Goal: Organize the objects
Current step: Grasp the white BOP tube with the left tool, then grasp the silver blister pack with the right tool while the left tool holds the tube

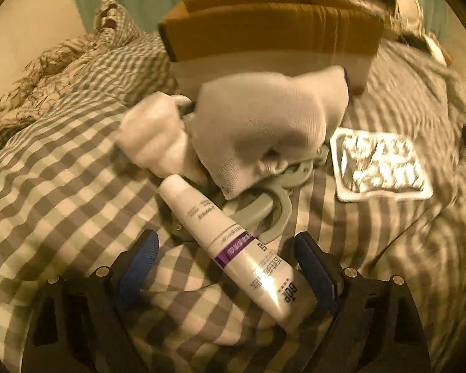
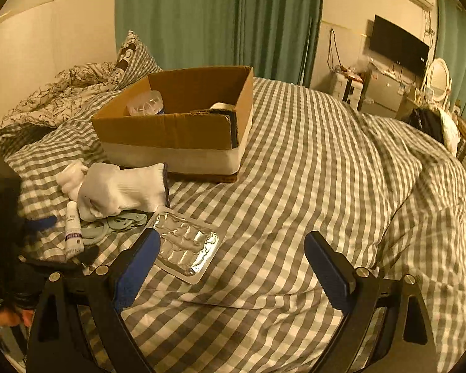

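On the checked bed cover lie a white tube with a purple band (image 1: 233,242), white gloves (image 1: 264,130), a pale green plastic hanger-like piece (image 1: 276,205) and a silver blister pack (image 1: 379,164). My left gripper (image 1: 226,267) is open, its blue fingers on either side of the tube's lower end, not closed on it. In the right wrist view the tube (image 2: 73,233), gloves (image 2: 121,189) and blister pack (image 2: 186,245) lie at the left. My right gripper (image 2: 233,267) is open and empty over the cover, its left finger beside the blister pack. The cardboard box (image 2: 171,130) stands behind them.
The box (image 1: 264,34) holds a clear plastic container (image 2: 146,104) and a tape roll (image 2: 222,105). A crumpled patterned quilt and pillow (image 2: 77,84) lie at the back left. Green curtains, a wall TV (image 2: 399,46) and a dresser stand beyond the bed.
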`<state>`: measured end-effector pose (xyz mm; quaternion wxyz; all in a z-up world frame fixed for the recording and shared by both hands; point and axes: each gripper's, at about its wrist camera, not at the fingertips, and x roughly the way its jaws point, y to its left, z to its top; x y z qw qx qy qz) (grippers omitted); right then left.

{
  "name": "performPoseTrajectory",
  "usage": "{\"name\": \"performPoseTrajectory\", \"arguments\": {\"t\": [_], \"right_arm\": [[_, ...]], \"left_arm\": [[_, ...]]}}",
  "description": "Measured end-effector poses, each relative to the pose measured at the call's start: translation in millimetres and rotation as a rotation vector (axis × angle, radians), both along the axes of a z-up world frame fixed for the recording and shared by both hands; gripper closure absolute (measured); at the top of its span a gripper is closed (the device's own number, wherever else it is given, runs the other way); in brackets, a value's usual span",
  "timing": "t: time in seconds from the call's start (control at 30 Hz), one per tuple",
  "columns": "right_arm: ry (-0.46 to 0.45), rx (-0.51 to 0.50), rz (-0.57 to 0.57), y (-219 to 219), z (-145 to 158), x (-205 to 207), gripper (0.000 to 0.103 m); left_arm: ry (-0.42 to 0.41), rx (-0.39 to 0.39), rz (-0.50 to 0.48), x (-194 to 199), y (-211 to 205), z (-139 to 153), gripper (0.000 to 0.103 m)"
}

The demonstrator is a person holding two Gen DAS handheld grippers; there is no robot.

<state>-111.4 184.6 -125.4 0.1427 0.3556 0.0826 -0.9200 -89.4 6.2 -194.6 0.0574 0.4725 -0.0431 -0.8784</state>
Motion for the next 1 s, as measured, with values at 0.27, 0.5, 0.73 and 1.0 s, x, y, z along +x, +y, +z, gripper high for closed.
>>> {"name": "performPoseTrajectory", "arguments": {"t": [0.27,0.5,0.73,1.0], "right_arm": [[-0.011,0.025,-0.012,-2,-4,0,0.009],[-0.018,0.041,0.002,-6,-5,3,0.009],[-0.033,0.071,0.080,-23,-10,2,0.009],[-0.086,0.186,0.279,-58,-26,-22,0.009]], "left_arm": [[-0.006,0.154,-0.084,16,-4,14,0.066],[0.014,0.162,-0.150,34,-8,35,0.086],[0.073,0.155,-0.148,31,-21,57,0.086],[0.130,0.148,-0.123,5,-33,75,0.086]]}}
